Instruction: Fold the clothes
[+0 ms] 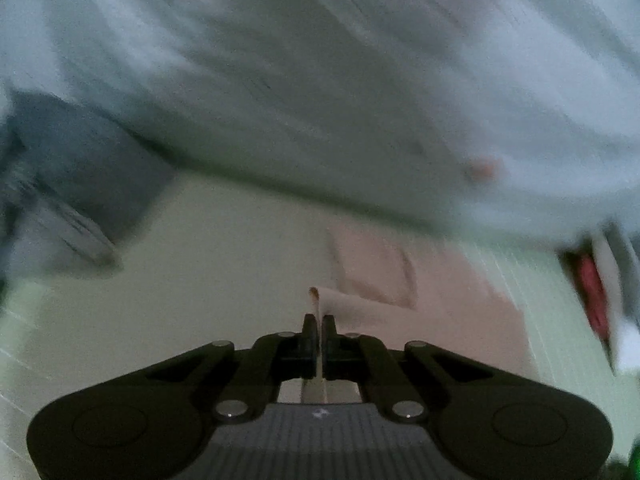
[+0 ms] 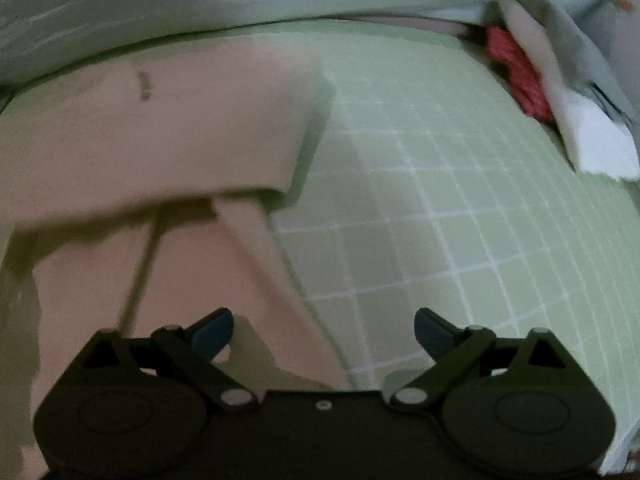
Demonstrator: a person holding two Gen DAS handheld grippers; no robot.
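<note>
Pink garment [image 2: 140, 140] is spread on the green grid mat [image 2: 420, 200], partly folded. Its thin edge is pinched between the closed jaws of the left gripper [image 1: 319, 330]. Right gripper [image 2: 323, 326] is held wide open, nothing gripped, over the garment's right edge. Red and white cloths [image 2: 520, 76] are seen at the mat's far right.

No legible text, labels, brands, numbers or signs in either blurred view.

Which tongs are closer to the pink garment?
Left. The left tongs are shut on an edge of the pink garment; the right tongs hang open just above it, touching nothing.
</note>
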